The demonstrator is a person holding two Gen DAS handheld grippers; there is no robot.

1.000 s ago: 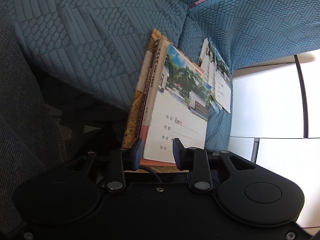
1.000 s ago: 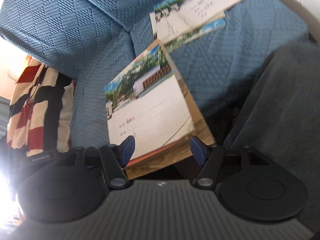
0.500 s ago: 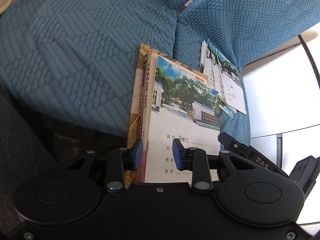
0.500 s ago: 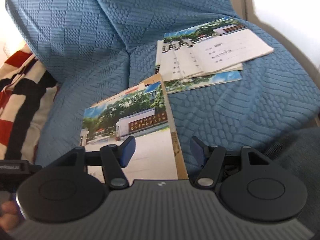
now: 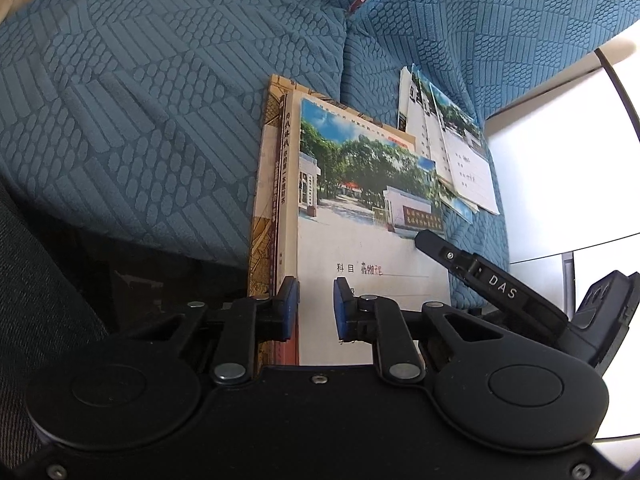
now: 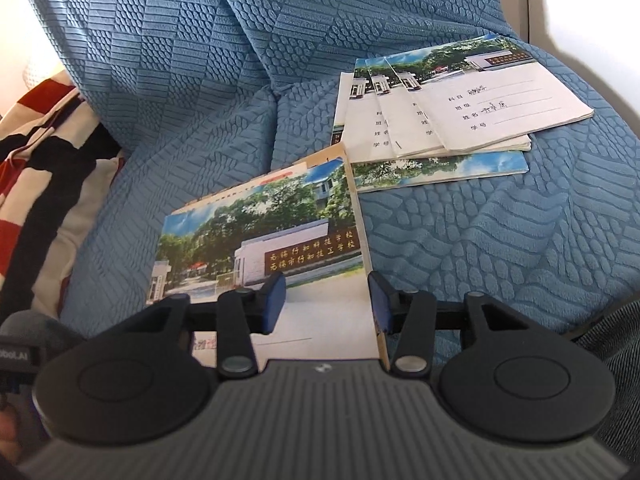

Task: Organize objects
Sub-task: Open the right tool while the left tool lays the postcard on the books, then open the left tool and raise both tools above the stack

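Tongs closing over notebook; only right view shows striped cushion.

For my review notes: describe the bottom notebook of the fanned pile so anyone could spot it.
On the blue textured sofa cover, behind the near book stack, lies a fanned pile of notebooks. The bottom notebook shows only a strip of trees and sky; the others show handwritten name lines.

Left gripper angled downward, jaws closing; right gripper angled downward, jaws closing
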